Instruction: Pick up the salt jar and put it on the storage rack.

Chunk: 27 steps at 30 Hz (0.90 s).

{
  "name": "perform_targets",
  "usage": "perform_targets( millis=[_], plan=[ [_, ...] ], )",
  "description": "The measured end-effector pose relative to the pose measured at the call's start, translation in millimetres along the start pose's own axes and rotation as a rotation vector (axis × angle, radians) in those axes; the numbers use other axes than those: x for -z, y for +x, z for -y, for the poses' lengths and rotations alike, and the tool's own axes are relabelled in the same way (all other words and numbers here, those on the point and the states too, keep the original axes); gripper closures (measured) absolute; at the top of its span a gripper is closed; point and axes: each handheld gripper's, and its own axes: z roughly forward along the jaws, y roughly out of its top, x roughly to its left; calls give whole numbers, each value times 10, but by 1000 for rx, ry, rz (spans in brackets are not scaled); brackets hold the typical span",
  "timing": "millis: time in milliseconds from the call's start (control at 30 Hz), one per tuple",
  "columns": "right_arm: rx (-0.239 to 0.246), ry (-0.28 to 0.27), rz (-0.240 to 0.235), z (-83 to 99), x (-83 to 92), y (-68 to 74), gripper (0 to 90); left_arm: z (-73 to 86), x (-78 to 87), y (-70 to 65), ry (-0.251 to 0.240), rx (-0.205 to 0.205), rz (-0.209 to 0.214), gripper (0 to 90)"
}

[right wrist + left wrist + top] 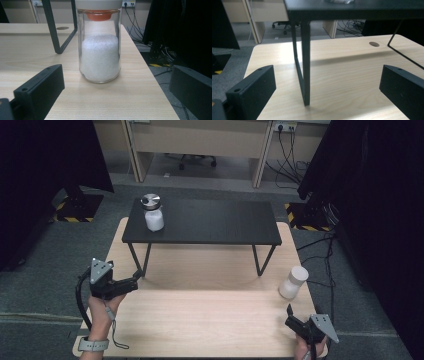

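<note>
With its jaws spread wide, the right gripper point(291, 316) faced the white-lidded glass jar point(99, 45) of white granules standing near the wooden table's right edge point(316, 315), where an off-centre grip might tip it floorward, while the left gripper point(134, 279), likewise spread, held nothing.

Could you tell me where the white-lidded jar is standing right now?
In the high view the jar stands upright on the wooden table's right edge, just ahead of the open right gripper and right of the black stand.
</note>
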Motion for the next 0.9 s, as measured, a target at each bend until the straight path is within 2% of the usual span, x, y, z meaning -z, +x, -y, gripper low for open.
perform_targets(
  millis=[233,400,533,733,900],
  plan=[
    [8,2,-2,-3,-4,-1,2,211,18,61,26,20,-22,1],
    [18,7,-1,-10,-8,10,2,368,27,78,51,6,-38,0],
    [23,12,1,-17,-13,18,2,477,24,123,72,23,-41,0],
    [28,16,4,-24,-17,26,2,614,24,193,95,68,-53,1],
    [30,20,7,-29,-20,33,2,701,31,207,113,66,-71,0]
  ],
)
